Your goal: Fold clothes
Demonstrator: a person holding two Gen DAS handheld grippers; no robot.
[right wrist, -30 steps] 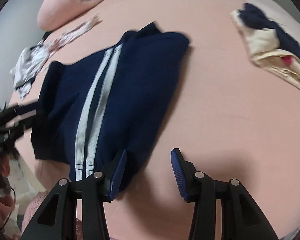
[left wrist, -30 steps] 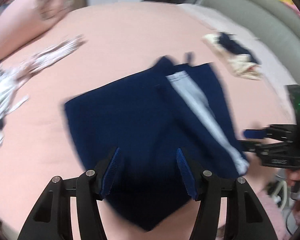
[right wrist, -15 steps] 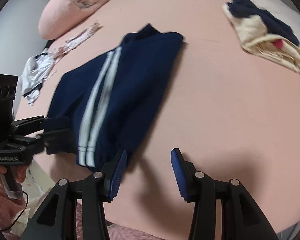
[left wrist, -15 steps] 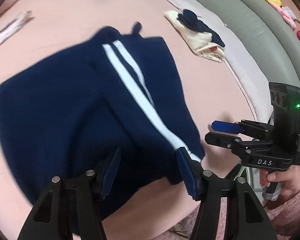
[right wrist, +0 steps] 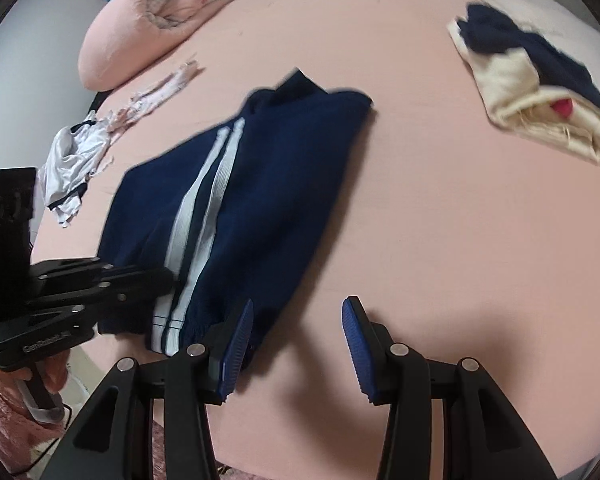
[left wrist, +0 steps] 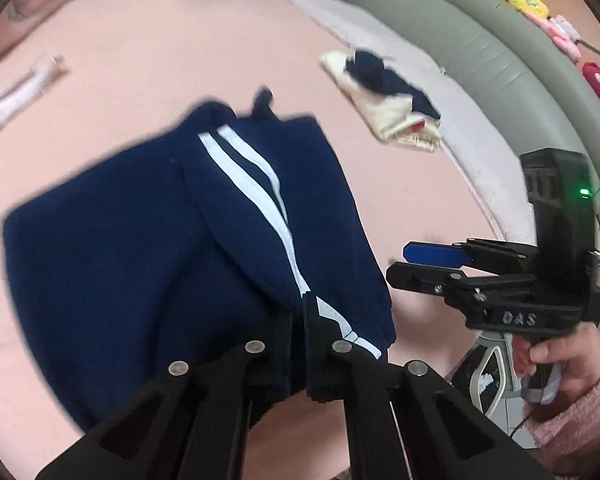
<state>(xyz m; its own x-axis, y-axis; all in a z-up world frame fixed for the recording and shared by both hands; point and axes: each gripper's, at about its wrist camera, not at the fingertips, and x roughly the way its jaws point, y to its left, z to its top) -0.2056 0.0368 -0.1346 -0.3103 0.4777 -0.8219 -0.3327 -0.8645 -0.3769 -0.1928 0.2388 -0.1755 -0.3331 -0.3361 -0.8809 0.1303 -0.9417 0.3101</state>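
While spread, right claw (right wrist: 296, 344) unladen.

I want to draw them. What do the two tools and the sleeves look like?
Both tools are black plastic with silver bolts. The right tool has ridged blue pads, white "DAS" lettering, a green light. The left tool has small white lettering. The sleeves are fuzzy pink.

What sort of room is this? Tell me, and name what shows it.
Most likely a bedroom. The navy pants lie on a wide bed covered with a pink sheet, a rolled pink duvet sits at its far end, and a padded green headboard with plush toys runs along one side.
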